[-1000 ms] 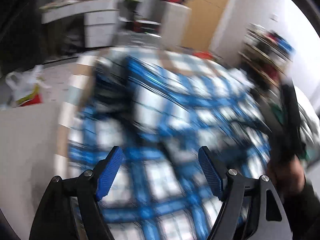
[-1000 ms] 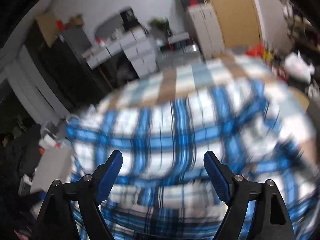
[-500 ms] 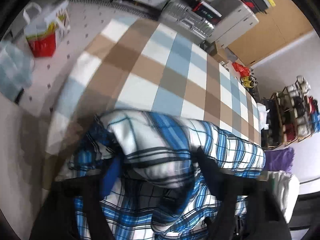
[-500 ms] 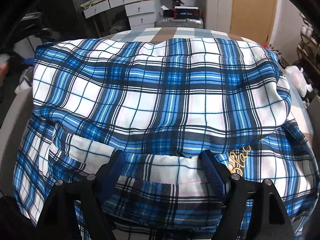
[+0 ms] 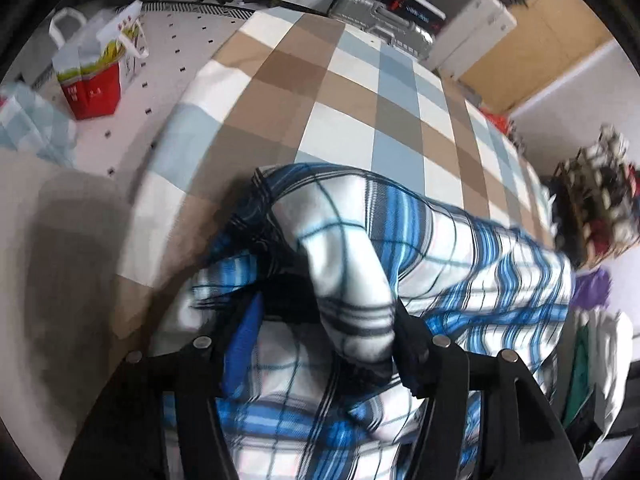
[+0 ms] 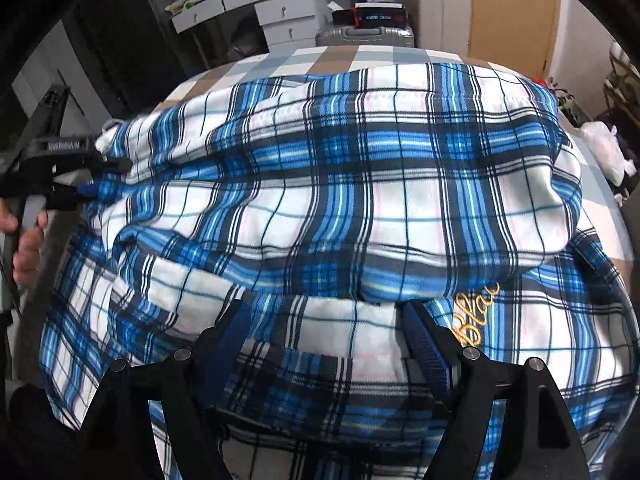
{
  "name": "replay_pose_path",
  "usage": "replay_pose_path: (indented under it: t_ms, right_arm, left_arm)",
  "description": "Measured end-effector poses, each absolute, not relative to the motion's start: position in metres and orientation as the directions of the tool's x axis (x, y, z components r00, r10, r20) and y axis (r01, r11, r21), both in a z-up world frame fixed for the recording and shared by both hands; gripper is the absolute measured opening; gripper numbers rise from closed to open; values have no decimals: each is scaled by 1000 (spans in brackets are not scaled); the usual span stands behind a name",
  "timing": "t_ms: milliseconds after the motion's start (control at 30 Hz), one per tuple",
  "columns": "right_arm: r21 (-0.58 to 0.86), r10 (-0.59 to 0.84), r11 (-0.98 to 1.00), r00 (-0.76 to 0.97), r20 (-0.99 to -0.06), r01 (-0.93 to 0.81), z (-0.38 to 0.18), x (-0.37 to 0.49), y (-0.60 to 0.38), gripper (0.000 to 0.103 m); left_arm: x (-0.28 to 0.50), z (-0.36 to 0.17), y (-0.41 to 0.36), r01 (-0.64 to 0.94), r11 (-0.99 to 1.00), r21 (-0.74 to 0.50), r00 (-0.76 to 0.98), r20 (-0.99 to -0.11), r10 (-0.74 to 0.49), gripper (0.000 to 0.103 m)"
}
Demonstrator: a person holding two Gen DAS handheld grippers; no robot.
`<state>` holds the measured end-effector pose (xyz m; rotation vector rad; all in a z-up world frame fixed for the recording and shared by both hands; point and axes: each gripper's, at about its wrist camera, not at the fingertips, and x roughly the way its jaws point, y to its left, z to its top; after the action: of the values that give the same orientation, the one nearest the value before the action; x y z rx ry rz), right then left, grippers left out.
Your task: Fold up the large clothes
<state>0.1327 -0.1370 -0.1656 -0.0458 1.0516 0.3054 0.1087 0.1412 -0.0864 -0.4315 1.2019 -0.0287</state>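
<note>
A large blue, white and black plaid garment [image 6: 340, 200] lies bunched on a bed covered with a brown, blue and white checked sheet [image 5: 340, 92]. It has gold script embroidery [image 6: 476, 312]. My left gripper [image 5: 328, 340] stands wide open around a rolled fold of the garment [image 5: 348, 272] at its left edge; it also shows in the right wrist view [image 6: 92, 176]. My right gripper [image 6: 328, 344] is open, its blue pads [image 6: 424, 344] on either side of a white and plaid layer at the near edge, under the folded-over top layer.
A red and white shopping bag [image 5: 96, 64] stands on the floor left of the bed. White drawers [image 6: 256, 4], a silver suitcase [image 6: 364, 34] and a wooden door [image 6: 512, 16] lie beyond the bed. A shoe rack [image 5: 600, 200] stands at the right.
Both grippers have dropped from above the garment down to its edges. The garment now lies folded over, with cloth between each pair of open fingers.
</note>
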Motion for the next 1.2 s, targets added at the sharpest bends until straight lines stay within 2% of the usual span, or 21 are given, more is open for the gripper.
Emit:
replay_pose_path:
  t_ms: [133, 200, 267, 300, 367, 433, 500, 633, 700, 800, 900, 1000, 1100, 1200]
  right_arm:
    - [104, 227, 951, 428, -875, -291, -166, 126, -141, 79]
    - [105, 227, 950, 419, -879, -294, -167, 125, -143, 79]
    - [109, 227, 951, 413, -882, -289, -167, 124, -144, 79]
    - [111, 226, 952, 409, -884, -286, -167, 125, -144, 80]
    - [115, 228, 952, 405, -885, -285, -167, 127, -143, 82]
    - [115, 228, 951, 399, -888, -286, -168, 133, -141, 82]
    - [128, 239, 949, 392, -889, -289, -167, 133, -143, 82]
    - [190, 284, 944, 368, -885, -270, -164, 136, -156, 82]
    - [210, 294, 945, 370, -881, -249, -159, 137, -163, 82]
    - [232, 323, 942, 468, -822, -241, -129, 135, -168, 82]
    - [162, 305, 943, 562, -769, -290, -93, 157, -154, 82]
    - [15, 194, 958, 612, -767, -285, -74, 204, -127, 91]
    - [-59, 113, 959, 566, -817, -276, -92, 260, -107, 90]
    - [-180, -49, 957, 487, -872, -227, -136, 298, -106, 90]
  left_arm:
    - [98, -52, 145, -175, 959, -225, 388, -911, -143, 57]
    - [79, -9, 148, -175, 963, -206, 548, -833, -79, 57]
    - [67, 23, 134, -91, 981, -172, 643, -762, -73, 59]
    - [67, 32, 125, -52, 985, -167, 669, -738, -90, 69]
    - [73, 37, 101, 46, 985, -164, 683, -715, -150, 80]
    - [87, 22, 78, 104, 987, -119, 656, -738, -158, 80]
    - [105, -14, 63, 134, 982, -135, 585, -789, -189, 80]
    - [124, -90, 71, 48, 980, -192, 452, -871, -193, 80]
    - [118, -111, 79, 26, 969, -247, 441, -867, -233, 79]
    - [106, -108, 86, 61, 962, -265, 485, -834, -261, 79]
    - [107, -103, 93, 40, 956, -290, 472, -838, -274, 80]
    - [112, -108, 96, 13, 941, -338, 457, -835, -306, 80]
    - [118, -112, 92, 24, 940, -340, 447, -837, -314, 80]
    - [126, -114, 86, 33, 950, -311, 449, -844, -292, 80]
